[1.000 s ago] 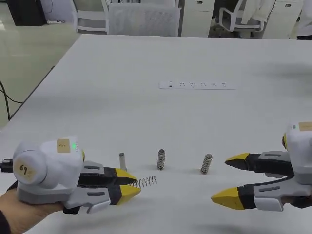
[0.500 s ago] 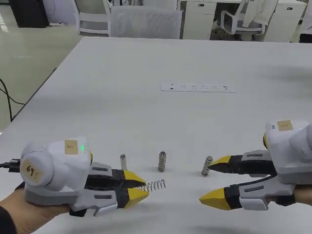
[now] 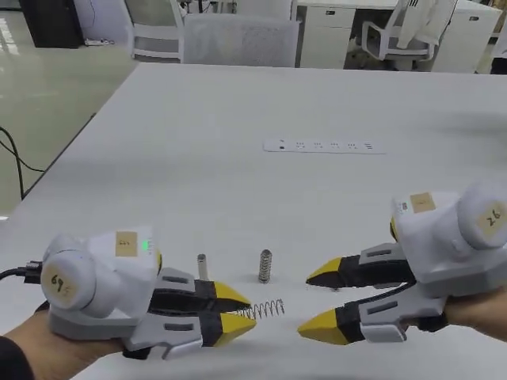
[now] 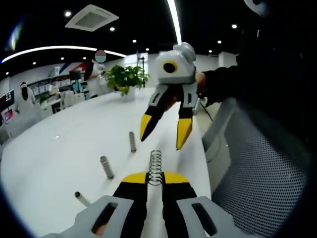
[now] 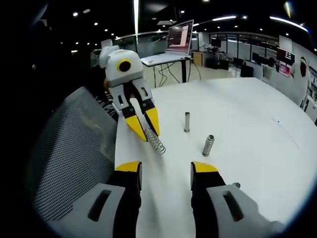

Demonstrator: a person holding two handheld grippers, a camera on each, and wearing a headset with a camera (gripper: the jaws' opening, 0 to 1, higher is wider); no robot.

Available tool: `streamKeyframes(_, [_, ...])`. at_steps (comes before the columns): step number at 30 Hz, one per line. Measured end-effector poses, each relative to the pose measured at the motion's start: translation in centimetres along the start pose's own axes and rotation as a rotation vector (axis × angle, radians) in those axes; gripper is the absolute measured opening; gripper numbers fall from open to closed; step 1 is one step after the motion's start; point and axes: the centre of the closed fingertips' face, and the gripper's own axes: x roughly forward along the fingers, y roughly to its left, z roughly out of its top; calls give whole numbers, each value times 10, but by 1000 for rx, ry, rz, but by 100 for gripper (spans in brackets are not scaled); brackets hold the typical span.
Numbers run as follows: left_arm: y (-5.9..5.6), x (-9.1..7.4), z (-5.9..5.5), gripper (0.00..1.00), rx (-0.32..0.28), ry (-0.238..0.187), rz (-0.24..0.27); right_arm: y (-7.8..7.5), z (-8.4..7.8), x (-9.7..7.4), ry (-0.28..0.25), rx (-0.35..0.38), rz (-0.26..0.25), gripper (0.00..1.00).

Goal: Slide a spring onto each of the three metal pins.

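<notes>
My left gripper (image 3: 240, 310) is low on the left, shut on one end of a loose spring (image 3: 270, 308) that sticks out to the right just above the table. In the left gripper view the spring (image 4: 156, 167) stands up from the shut jaws. My right gripper (image 3: 310, 303) is open, its yellow tips close to the spring's free end. A bare metal pin (image 3: 202, 267) stands behind the left gripper's jaws. The middle pin (image 3: 265, 266) carries a spring. The right gripper's upper jaw hides the third pin in the head view; the left gripper view shows this pin (image 4: 132, 142).
A white power strip (image 3: 325, 146) lies farther back on the white table (image 3: 198, 158). Chairs (image 3: 238, 39) and cabinets stand beyond the far edge. The table's left edge runs diagonally, with floor and a cable beyond it.
My right gripper has moved left and now covers the rightmost pin, its tips near the spring. My left gripper has shifted slightly right with the spring still held.
</notes>
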Motion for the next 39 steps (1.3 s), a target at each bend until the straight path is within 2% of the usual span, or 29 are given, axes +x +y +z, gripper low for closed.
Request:
streamKeyframes(20, [-10,6,21,2,26,-45,-31,18,6,16,16,-45,73,26])
streamKeyframes(29, [-13,8,23,2,32,-51,-40,24,7,18,21,-53,91,21])
streamKeyframes(39, [-17,10,21,2,40,-42,-51,23,9,15,21,-64,83,13])
